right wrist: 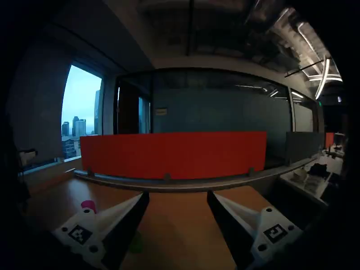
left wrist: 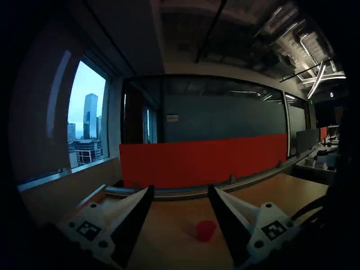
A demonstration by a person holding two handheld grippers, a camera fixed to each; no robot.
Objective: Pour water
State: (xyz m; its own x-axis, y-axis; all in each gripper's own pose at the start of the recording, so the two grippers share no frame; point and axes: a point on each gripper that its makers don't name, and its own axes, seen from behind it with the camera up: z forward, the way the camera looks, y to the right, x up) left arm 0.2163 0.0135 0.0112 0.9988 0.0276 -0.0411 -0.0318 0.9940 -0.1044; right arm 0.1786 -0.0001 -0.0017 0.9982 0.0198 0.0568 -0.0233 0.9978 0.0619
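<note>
Holding left claw (left wrist: 181,188) and right claw (right wrist: 177,194) spread, pinching nothing. Risking tipping red cup (left wrist: 205,229) on surface (left wrist: 168,236) by closing off-centre; dim light hurting aim.

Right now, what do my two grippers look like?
Both the left gripper and right gripper have two white, wedge-shaped fingers tapering to points, black on the inner faces, each carrying a square black-and-white marker.

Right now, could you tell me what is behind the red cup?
Behind the red cup: bare wooden desk, then the red partition. The fingers cover the desk on either side.
</note>
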